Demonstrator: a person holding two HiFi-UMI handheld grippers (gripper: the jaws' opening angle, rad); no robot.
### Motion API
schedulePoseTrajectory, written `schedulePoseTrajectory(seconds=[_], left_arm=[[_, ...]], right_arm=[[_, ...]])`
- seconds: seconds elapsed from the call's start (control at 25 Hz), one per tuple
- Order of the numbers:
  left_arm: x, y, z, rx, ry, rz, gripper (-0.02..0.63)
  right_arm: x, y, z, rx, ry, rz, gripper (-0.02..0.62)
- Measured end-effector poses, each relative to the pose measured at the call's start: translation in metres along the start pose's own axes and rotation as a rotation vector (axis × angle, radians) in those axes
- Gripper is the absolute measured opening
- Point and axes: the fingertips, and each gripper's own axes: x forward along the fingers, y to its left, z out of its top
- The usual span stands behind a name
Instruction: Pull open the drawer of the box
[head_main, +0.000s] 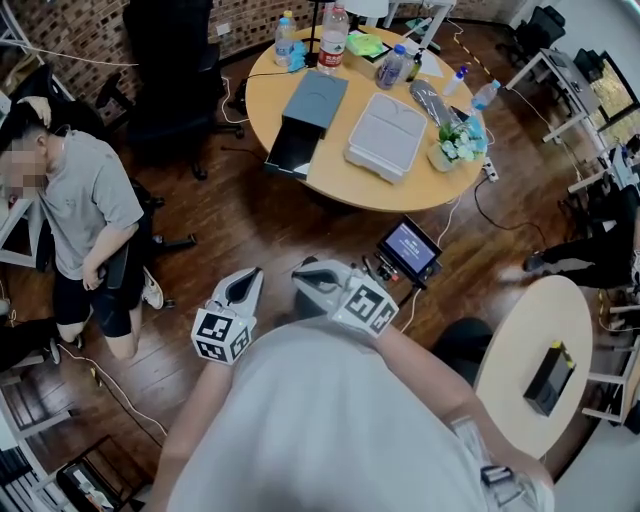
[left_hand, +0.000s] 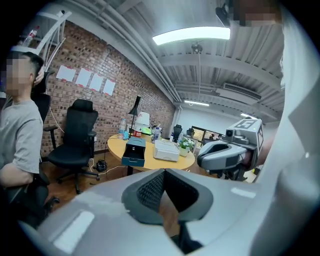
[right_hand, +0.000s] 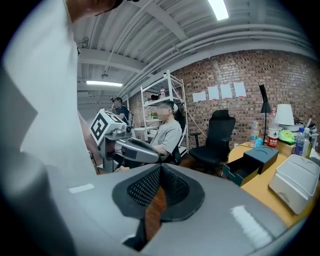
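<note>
Already the drawer stands out of the box on the far round bench. The left tongs and right tongs are clenched on nothing, held near the person's chest, well apart from the box, probably because the pull looks done.

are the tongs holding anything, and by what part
Nothing is held: the left tongs and right tongs are both shut and empty, away from the box.
</note>
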Motion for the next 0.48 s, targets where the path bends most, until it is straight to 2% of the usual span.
schedulePoseTrajectory(seconds=[0.48], left_arm=[[-0.001, -0.016, -0.013, 0.001, 0.022, -0.023, 0.006]], right_arm=[[-0.011, 0.008, -0.008, 0.013, -0.001, -0.007, 0.005]])
